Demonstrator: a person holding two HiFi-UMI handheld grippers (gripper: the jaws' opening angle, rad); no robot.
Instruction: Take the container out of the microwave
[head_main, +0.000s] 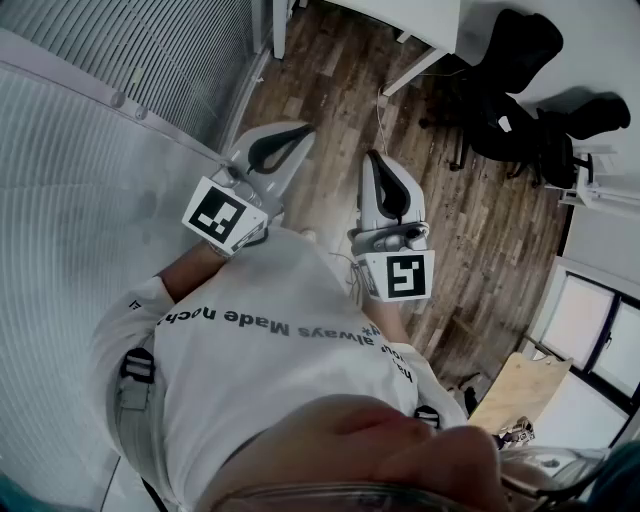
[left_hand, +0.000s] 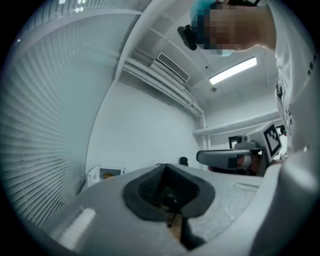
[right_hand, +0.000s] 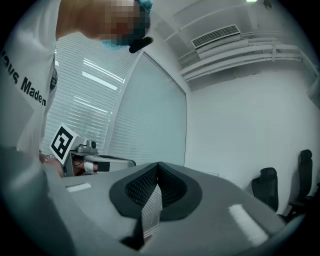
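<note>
Claws both shut and empty: the left claw and right claw are held level, well apart from the microwave, a small white box by the far wall. An orange patch inside it is probably the container, though it is too small to be sure. I judge it light, stiff and perhaps slick, so pinch its rim.

Left claw, jaws together.
</note>
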